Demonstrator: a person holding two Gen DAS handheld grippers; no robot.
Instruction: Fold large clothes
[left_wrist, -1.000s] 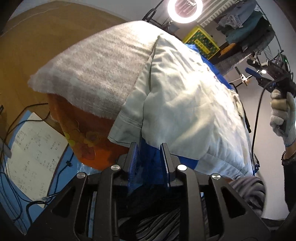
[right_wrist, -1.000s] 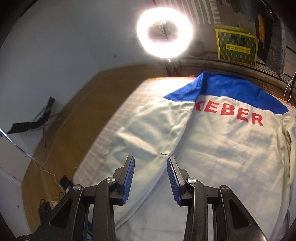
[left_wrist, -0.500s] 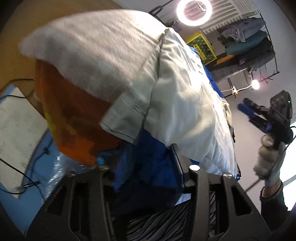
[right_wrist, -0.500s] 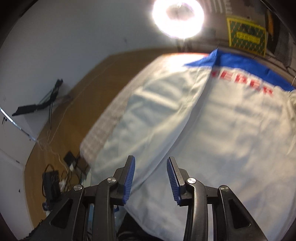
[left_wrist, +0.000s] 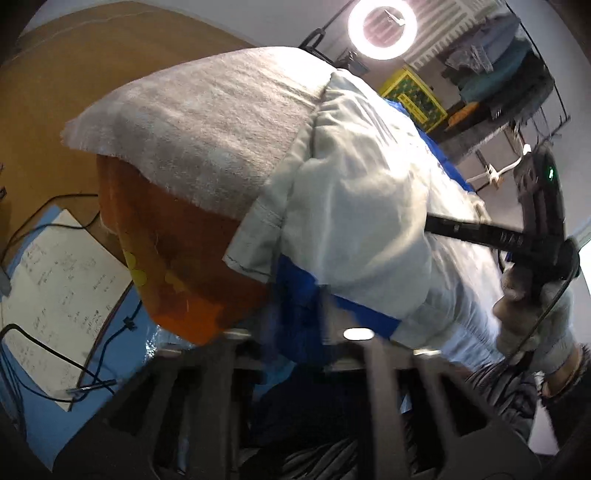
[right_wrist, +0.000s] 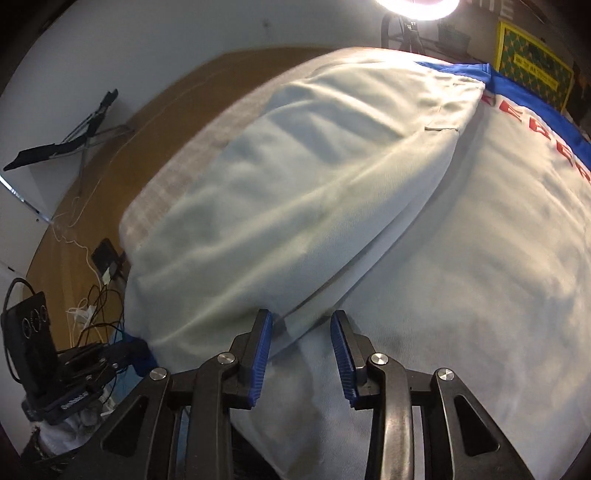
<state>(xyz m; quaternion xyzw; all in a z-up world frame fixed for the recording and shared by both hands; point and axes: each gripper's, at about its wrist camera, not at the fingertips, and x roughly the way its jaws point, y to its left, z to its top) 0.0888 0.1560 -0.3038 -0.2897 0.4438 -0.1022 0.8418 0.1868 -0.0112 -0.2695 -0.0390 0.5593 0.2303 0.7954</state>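
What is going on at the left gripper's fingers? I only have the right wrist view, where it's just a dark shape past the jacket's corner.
Observer: The left gripper has just been opening; its fingers stand apart with the jacket's blue hem between them.
Operator: What's under that corner?
Observer: An orange cloth hangs below the grey cover.
Operator: And lower down?
Observer: A handwritten sheet of paper, with black cables across it.
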